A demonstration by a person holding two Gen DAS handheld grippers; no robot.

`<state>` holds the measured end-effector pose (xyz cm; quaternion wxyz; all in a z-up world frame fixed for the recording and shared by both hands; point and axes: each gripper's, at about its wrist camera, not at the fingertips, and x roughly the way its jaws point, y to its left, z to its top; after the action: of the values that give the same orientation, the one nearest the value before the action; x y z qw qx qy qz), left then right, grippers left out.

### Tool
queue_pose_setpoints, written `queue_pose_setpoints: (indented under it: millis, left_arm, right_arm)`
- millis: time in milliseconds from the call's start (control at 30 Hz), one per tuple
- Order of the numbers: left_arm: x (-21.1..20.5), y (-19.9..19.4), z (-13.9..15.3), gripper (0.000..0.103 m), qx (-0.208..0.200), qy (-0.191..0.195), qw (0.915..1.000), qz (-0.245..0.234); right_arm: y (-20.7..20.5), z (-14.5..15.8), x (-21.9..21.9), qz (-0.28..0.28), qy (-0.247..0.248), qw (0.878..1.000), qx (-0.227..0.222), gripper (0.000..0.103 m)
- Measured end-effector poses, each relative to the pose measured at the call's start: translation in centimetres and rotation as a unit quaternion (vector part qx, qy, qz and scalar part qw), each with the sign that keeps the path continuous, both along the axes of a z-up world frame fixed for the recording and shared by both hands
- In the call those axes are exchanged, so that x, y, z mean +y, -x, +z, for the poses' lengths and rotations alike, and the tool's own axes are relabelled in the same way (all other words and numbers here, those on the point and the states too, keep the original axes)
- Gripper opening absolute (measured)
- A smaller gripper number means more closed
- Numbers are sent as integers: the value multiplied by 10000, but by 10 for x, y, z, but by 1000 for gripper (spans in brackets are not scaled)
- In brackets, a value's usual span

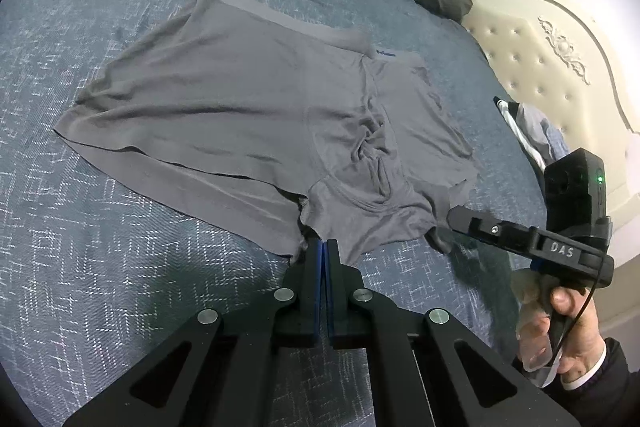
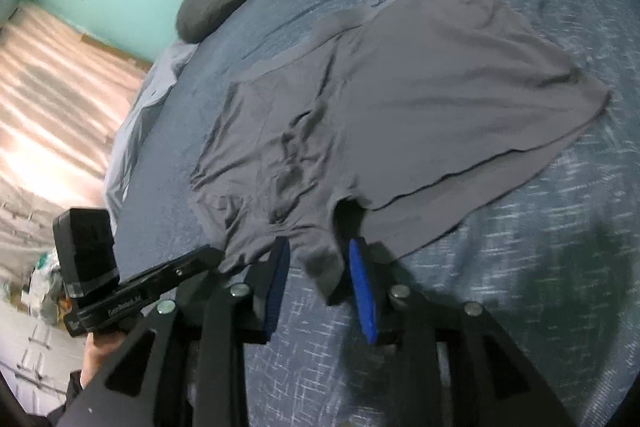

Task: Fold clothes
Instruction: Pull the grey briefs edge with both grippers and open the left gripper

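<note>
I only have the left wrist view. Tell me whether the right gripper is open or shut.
Observer: Open. In the right wrist view, the right gripper has its blue pads well apart.
Operator: Say what's between them.
Observer: A hem flap of the shorts lies between the fingers on the bedspread. It is not pinched.
</note>
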<state>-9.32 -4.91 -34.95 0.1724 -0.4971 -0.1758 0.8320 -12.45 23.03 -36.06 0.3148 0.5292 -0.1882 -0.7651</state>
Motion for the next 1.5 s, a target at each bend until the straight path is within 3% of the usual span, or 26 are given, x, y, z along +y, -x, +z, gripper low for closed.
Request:
queue_pose_setpoints:
  millis: [33, 133, 533, 1133, 1500]
  left_arm:
    - [0, 0, 1, 1, 11, 7, 10000, -1]
    - [-2, -2, 3, 1, 43, 28, 10000, -4]
    - [-11, -11, 9, 1, 66, 82, 9999, 76]
    - [-6, -16, -9, 1, -235, 196, 9995, 23]
    - [-11, -17, -18, 1, -404, -180, 9987, 247]
  right_arm:
    - [-1, 0, -1, 22, -16, 10000, 17, 10]
    - [-2, -1, -1, 30, -41, 10000, 50, 1]
    - [-10, 13, 11, 184, 176, 9997, -7, 1]
    - [-9, -12, 15, 66, -61, 9989, -458, 1]
    - [-11, -14, 14, 52, -138, 9987, -497, 1]
